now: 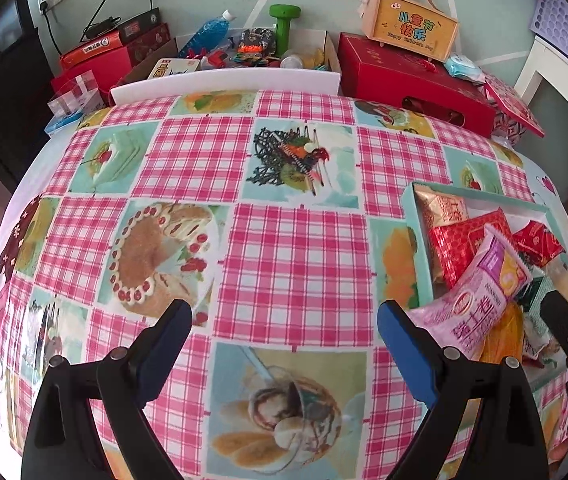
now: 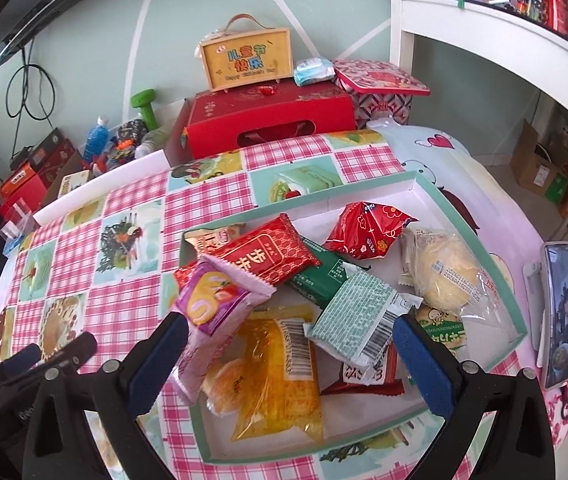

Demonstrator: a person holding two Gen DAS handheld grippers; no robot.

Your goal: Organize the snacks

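While the left claw (image 1: 284,312) hangs spread, empty:
Right claw (image 2: 290,322): spread.
Packet (image 2: 220,300): pink, crimped, touching its left finger.

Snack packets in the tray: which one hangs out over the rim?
The pink-and-purple packet. It leans across the tray's left edge beside the right gripper's left finger; the others lie wholly inside.

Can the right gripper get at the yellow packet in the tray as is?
Probably yes: right gripper hangs open over the tray, yellow packet right below. The pink packet leans on its left finger and may get nudged.
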